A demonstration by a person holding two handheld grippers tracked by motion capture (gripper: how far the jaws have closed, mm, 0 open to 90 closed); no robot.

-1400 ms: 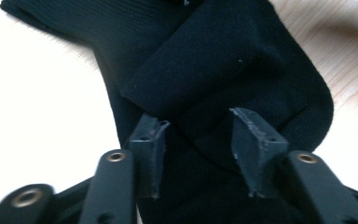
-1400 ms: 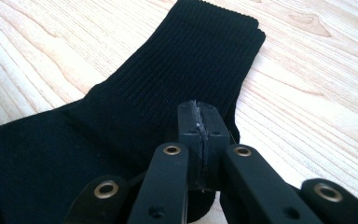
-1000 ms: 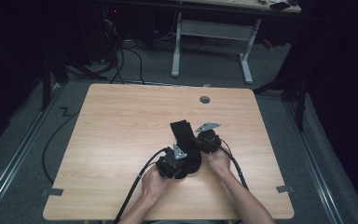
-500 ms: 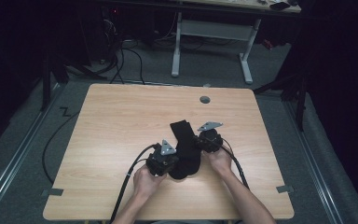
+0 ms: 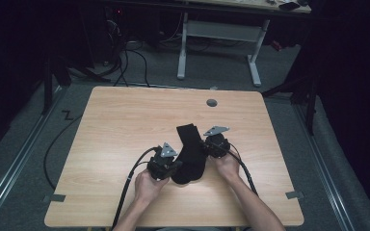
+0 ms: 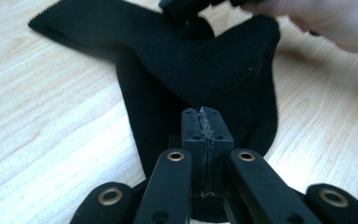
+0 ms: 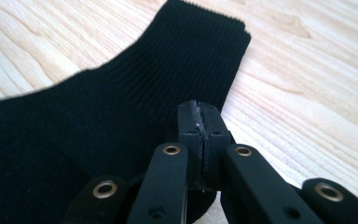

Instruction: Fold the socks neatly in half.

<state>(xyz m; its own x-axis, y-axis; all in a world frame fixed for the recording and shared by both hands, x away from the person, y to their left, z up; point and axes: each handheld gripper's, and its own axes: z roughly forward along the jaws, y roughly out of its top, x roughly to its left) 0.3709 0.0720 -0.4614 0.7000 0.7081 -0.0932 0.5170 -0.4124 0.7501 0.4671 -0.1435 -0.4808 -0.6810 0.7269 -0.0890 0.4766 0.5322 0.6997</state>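
Fabric of the black sock (image 5: 189,153) looked light, limp and grippy; left gripper (image 5: 169,166) and right gripper (image 5: 212,146) were each clamped on opposite edges, best hold points.

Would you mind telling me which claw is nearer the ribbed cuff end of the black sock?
Right. The right claw sits beside the sock just below its cuff; the left claw is down by the sock's near end.

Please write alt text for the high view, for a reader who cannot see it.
A person's two hands each hold a hand-held gripper against a black sock on a wooden table: the left hand-held gripper at its near end, the right hand-held gripper at its side.
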